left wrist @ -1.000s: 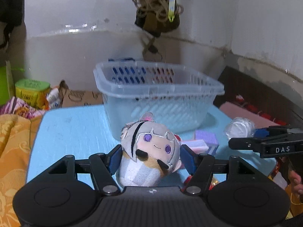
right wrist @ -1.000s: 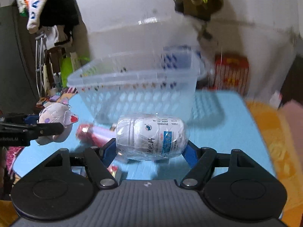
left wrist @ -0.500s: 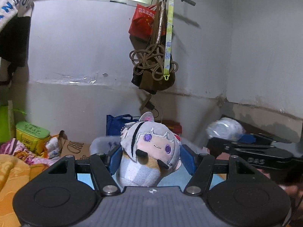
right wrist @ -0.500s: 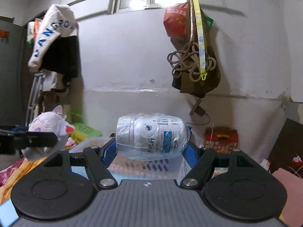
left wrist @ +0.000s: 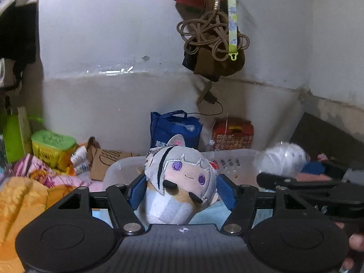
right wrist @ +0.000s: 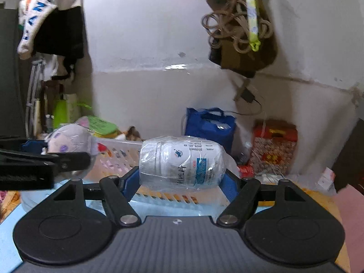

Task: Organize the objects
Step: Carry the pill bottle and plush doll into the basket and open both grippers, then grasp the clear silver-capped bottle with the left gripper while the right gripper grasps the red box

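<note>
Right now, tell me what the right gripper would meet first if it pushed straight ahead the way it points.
The right gripper, shut on the wrapped pill bottle, points over the clear plastic basket. Its far rim looks likeliest to be met first, then the blue bag by the wall, though depth is unclear.

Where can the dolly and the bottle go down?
The clear basket ahead shows bare floor between its walls, past the bottle. Bare blue tabletop lies beside it. Behind the doll, bags, boxes and blankets crowd everything.
</note>
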